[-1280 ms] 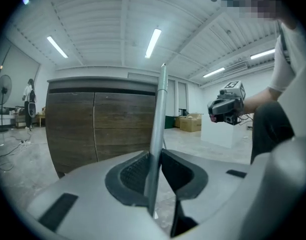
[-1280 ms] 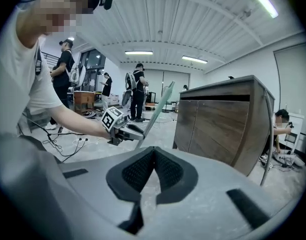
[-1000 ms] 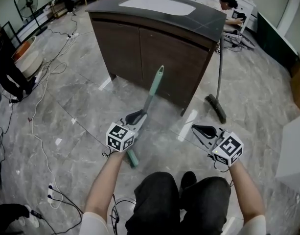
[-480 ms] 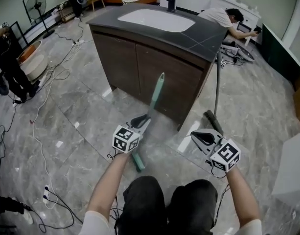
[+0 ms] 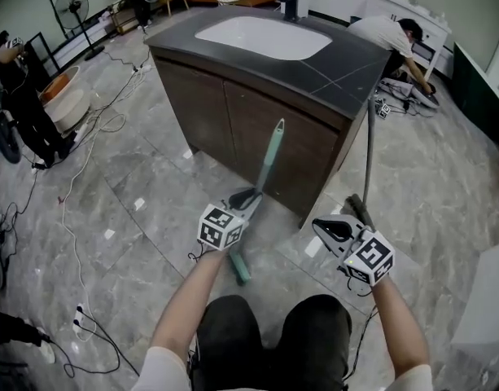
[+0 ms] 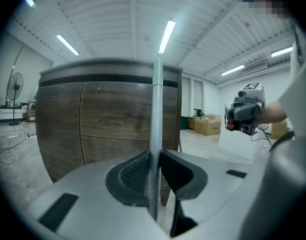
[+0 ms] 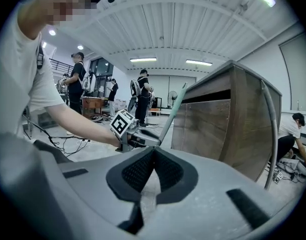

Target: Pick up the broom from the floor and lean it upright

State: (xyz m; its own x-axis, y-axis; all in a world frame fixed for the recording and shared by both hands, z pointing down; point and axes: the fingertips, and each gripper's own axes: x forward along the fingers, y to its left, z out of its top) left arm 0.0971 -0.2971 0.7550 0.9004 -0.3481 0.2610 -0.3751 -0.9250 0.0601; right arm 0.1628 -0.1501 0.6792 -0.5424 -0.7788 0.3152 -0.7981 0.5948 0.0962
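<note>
Since a second before, both grippers had come closer to the dark wood cabinet (image 5: pixel 225 112). The left gripper (image 5: pixel 247 198) stayed clamped on the teal handle of the broom (image 5: pixel 269 157), and the right gripper (image 5: pixel 324 225) — jaws pressed together on nothing — now sat just short of the head of a grey-handled brush (image 5: pixel 369 145) leaning at the cabinet's right front corner. The broom ran steeply up through the left jaws toward the cabinet's front face, its lower end below and behind that gripper, near the floor (image 5: pixel 151 194) — touching it or not, I could not tell.
</note>
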